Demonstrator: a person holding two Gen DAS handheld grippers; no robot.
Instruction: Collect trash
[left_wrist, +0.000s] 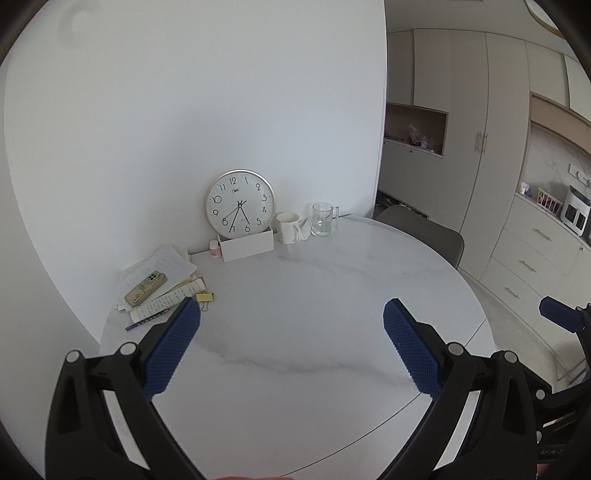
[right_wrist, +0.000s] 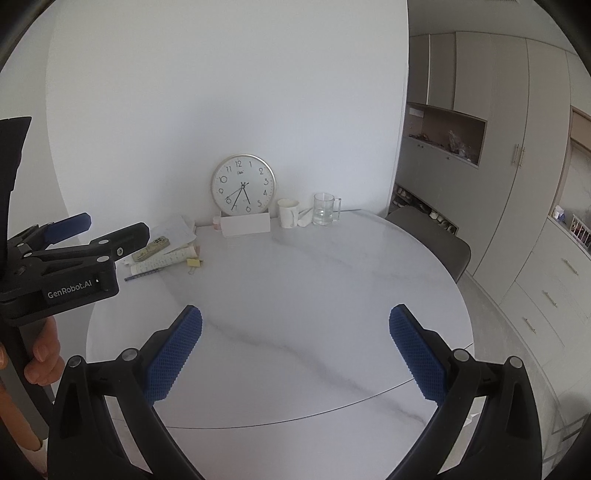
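Observation:
A crumpled white tissue (left_wrist: 305, 229) lies between a white mug (left_wrist: 287, 227) and a glass mug (left_wrist: 324, 218) at the far side of the round marble table (left_wrist: 295, 317); the tissue also shows in the right wrist view (right_wrist: 305, 218). My left gripper (left_wrist: 291, 314) is open and empty, hovering over the table's near half. My right gripper (right_wrist: 295, 319) is open and empty, to the right of the left one, also above the near half. The left gripper shows from the side in the right wrist view (right_wrist: 107, 230).
A wall clock (left_wrist: 240, 203) stands in a white box (left_wrist: 247, 247) against the wall. A pile of papers (left_wrist: 162, 269) with a phone (left_wrist: 146, 290), a pen and a yellow binder clip (left_wrist: 204, 297) lies far left. A grey chair (left_wrist: 424, 232) and cabinets stand right.

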